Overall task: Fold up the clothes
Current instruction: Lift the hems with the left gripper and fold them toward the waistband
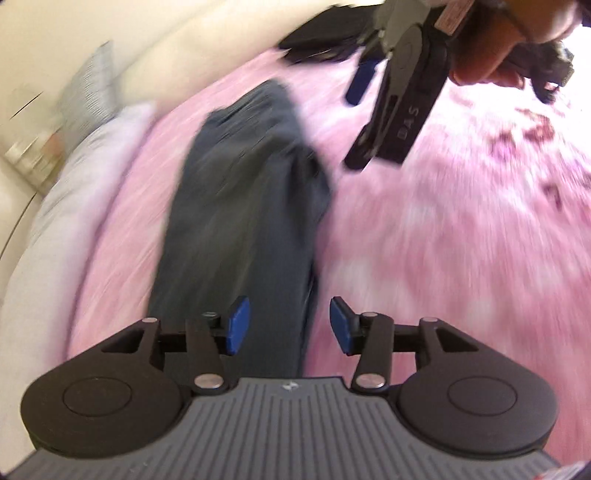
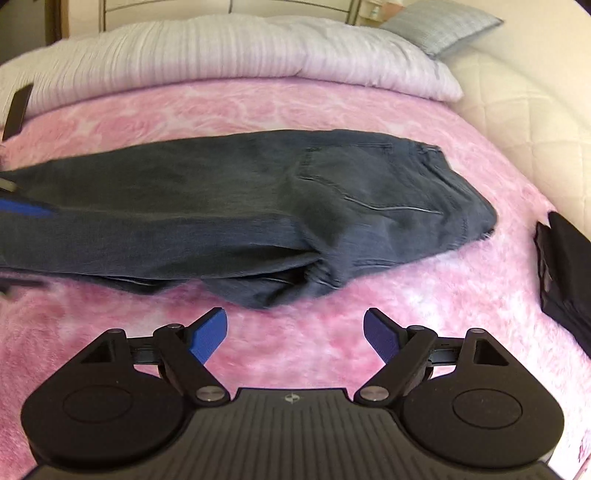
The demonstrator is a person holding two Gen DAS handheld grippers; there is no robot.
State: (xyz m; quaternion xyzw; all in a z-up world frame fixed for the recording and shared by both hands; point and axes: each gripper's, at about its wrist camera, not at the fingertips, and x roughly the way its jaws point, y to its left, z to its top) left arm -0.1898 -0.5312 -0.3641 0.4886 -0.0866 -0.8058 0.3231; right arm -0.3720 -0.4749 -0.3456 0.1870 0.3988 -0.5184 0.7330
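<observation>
While both grippers hang above the fluffy pink blanket (image 2: 295,110) that covers the bed, neither one grips anything. A pair of dark grey denim jeans (image 2: 258,199) lies flat on that blanket, folded lengthwise so one leg rests on the other; in the right wrist view the waistband and back pocket point right and the legs run off to the left. The right gripper (image 2: 295,334) hovers just near of the jeans' lower edge, its blue pads spread wide over bare blanket, clear of the cloth. The left gripper (image 1: 289,325) is partly spread, with the jeans' leg showing below the gap and no pad pressing on it. A white ribbed pillow (image 2: 221,55) lies along the far edge of the blanket, a small grey cushion (image 2: 439,26) beyond its right end. A folded black garment (image 2: 565,273) sits on the blanket at the right. The left wrist view is blurred.
</observation>
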